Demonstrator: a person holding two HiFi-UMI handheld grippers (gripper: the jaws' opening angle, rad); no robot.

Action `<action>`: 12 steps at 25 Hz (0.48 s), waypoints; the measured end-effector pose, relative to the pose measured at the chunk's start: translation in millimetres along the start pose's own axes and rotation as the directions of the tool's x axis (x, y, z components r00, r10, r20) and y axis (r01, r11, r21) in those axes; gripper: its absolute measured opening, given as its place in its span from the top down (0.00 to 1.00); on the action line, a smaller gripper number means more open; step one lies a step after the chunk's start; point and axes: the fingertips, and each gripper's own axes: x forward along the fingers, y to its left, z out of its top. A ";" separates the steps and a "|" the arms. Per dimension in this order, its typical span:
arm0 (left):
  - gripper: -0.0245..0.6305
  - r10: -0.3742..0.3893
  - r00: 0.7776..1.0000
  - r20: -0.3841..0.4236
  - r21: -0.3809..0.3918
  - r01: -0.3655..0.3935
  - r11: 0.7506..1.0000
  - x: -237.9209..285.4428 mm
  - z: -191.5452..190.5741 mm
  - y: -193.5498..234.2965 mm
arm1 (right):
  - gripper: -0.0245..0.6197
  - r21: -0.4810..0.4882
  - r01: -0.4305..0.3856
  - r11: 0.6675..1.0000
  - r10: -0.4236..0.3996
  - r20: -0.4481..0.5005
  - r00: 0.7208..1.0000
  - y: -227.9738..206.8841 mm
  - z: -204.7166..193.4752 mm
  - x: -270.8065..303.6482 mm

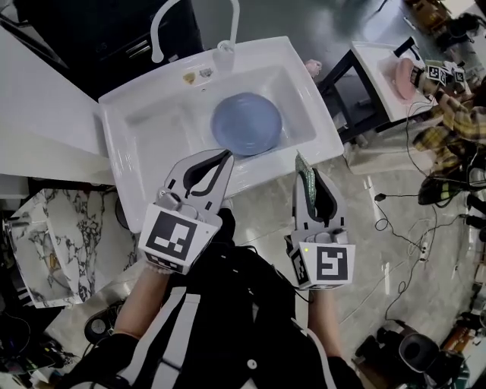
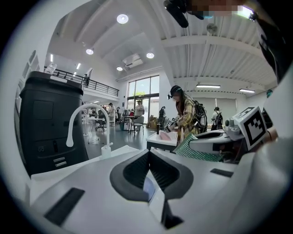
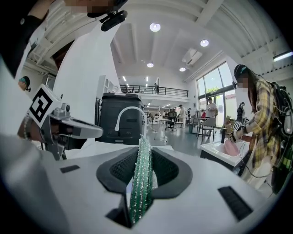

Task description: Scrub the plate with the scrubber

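**Both grippers hover at the near edge of the white plastic sink [image 1: 121, 182], with the round blue plate [image 1: 246, 123] lying in its basin.**

From the head view, the plate lies flat in the right half of the basin, below the white curved faucet [image 1: 163, 23]. The left gripper [image 1: 225, 156] reaches over the sink's front rim, its tips just short of the plate's near edge. The right gripper [image 1: 301, 161] hangs just off the sink's front right corner, over the floor. Now the left gripper view: its dark ribbed pads are pressed together with nothing between them, and the plate's blue shows just beyond. And the right gripper view: the jaws are clamped on the flat green glittery scrubber [image 3: 141, 183], which stands on edge and pokes out past the tips. Off to the right, a person in a plaid shirt [image 3: 263, 123] stands at another sink.
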 end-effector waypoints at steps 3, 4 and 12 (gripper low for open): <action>0.96 -0.005 1.000 -0.016 -0.010 0.005 1.000 17.8 -2.4 15.4 | 0.81 0.005 -0.004 1.000 0.004 -0.022 1.000 -5.3 -1.0 22.6; 0.96 -0.004 1.000 -0.022 -0.013 0.003 1.000 23.3 -3.8 21.1 | 0.81 0.006 -0.007 1.000 0.007 -0.030 1.000 -6.8 -1.5 31.1; 0.96 -0.004 0.999 -0.044 -0.063 0.001 0.998 60.8 -17.6 60.6 | 0.81 -0.025 -0.039 0.999 0.037 -0.072 0.997 -12.4 -1.5 90.7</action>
